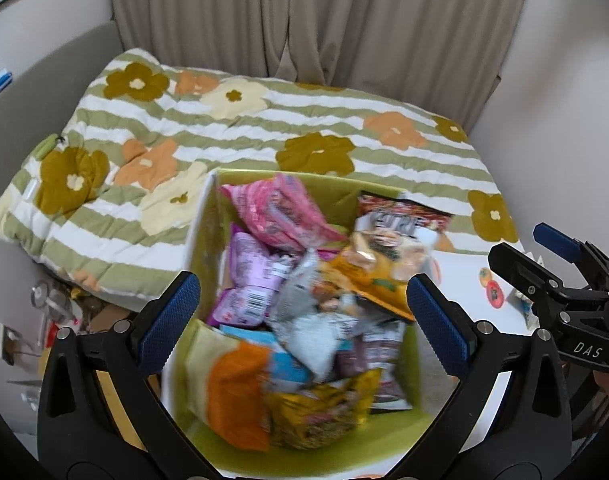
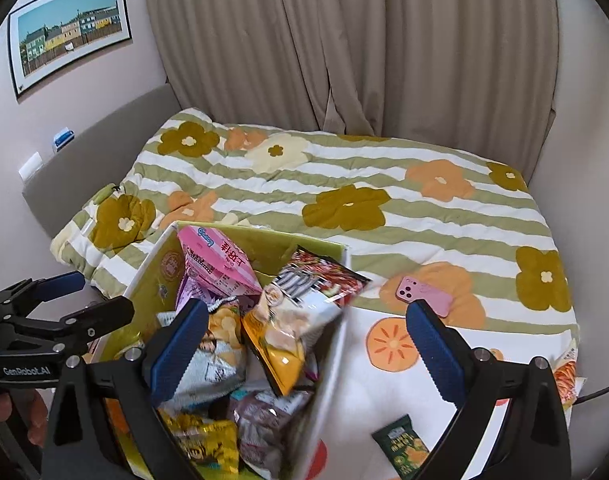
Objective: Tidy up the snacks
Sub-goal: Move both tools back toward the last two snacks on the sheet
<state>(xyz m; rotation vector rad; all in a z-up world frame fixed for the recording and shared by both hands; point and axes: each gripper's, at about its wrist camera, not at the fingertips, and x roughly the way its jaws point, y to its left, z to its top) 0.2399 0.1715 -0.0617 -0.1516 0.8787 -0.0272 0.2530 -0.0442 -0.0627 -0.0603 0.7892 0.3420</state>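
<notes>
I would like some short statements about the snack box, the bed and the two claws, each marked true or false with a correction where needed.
1. The box holds many snack packets. True.
2. The pink phone lies inside the box. False: it lies on the bedcover, to the right of the box.
3. Both claws are open and hold nothing. True: the left claw and the right claw each show a wide gap.
4. The dark green packet stands inside the box. False: it lies outside, to the right of the box.
5. The curtain behind the bed is drawn open onto a window. False: it hangs closed.
</notes>
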